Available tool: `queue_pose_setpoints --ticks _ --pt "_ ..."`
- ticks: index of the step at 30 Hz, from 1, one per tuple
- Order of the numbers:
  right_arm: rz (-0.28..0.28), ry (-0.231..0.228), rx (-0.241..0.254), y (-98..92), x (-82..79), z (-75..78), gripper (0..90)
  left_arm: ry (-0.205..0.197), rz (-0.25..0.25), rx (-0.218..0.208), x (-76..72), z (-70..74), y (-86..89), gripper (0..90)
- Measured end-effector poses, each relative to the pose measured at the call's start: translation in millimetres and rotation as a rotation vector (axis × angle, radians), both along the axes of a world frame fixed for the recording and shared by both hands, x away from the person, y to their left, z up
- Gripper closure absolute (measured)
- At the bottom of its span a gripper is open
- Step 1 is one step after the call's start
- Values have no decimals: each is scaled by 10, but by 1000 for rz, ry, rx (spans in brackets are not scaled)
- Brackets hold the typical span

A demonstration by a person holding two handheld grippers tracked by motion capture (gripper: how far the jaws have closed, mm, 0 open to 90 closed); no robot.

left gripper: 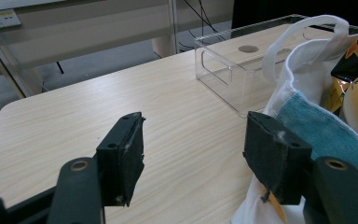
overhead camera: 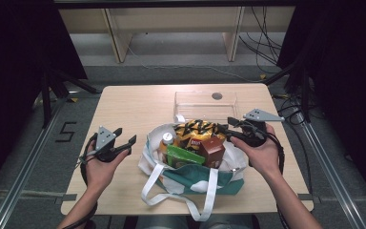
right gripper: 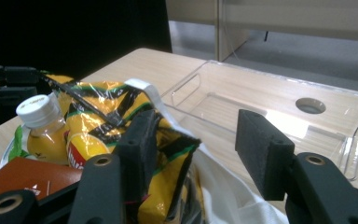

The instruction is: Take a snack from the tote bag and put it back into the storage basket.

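Even overhead light, perhaps slightly soft

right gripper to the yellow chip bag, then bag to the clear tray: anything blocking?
Nothing visible blocks either. The right gripper is open at the yellow chip bag, one jaw against its crinkled top. The clear tray sits right behind the tote bag, with nothing inside.

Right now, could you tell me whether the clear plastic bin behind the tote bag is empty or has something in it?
Empty. The clear plastic bin shows only bare tabletop and a round table hole through its floor; the snacks all sit in the tote bag.
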State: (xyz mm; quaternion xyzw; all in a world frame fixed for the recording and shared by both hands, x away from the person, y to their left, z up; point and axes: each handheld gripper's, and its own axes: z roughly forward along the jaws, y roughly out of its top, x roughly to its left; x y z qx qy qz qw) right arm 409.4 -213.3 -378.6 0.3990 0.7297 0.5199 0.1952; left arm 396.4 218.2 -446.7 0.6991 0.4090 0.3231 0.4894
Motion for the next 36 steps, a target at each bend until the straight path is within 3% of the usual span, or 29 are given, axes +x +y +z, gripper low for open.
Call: queue_pose_setpoints --ticks 2,4,5,9,11,15,16,17,20,22,23,24,29,31,36 --pt "13 33 5 22 3 -29 497 0 -2 5 6 1 -1 374" --pt "12 8 -28 13 23 -60 511 -1 -1 4 6 2 -7 374" --pt "6 54 0 37 6 -77 521 -3 0 2 4 3 -11 375" --pt "48 49 -20 41 22 -107 576 -5 -2 4 1 9 -15 375" --pt "47 67 13 60 10 -111 604 -5 -6 0 11 0 -15 376" --pt "70 66 16 68 23 -137 668 -5 -6 -1 11 -2 -14 376" --pt "62 60 -4 60 17 -130 687 -5 -6 0 12 -2 -12 376" --pt "68 86 24 82 6 -136 703 -3 -3 4 10 -1 -12 376" --pt "69 73 27 73 11 -152 775 0 0 8 10 -3 -16 377" --pt "66 40 20 64 22 -171 819 -4 -2 7 9 0 -21 378" --pt "61 71 52 85 1 -174 837 -6 -3 9 7 2 -21 377" --pt "60 74 54 89 -1 -175 853 -11 -6 2 9 0 -22 379" --pt "64 51 32 99 -4 -170 889 -4 2 6 7 1 -16 380" --pt "60 91 57 122 -34 -163 897 -4 1 5 8 -2 -18 380" --pt "57 63 42 122 -30 -163 900 -5 -3 6 10 -4 -26 381"
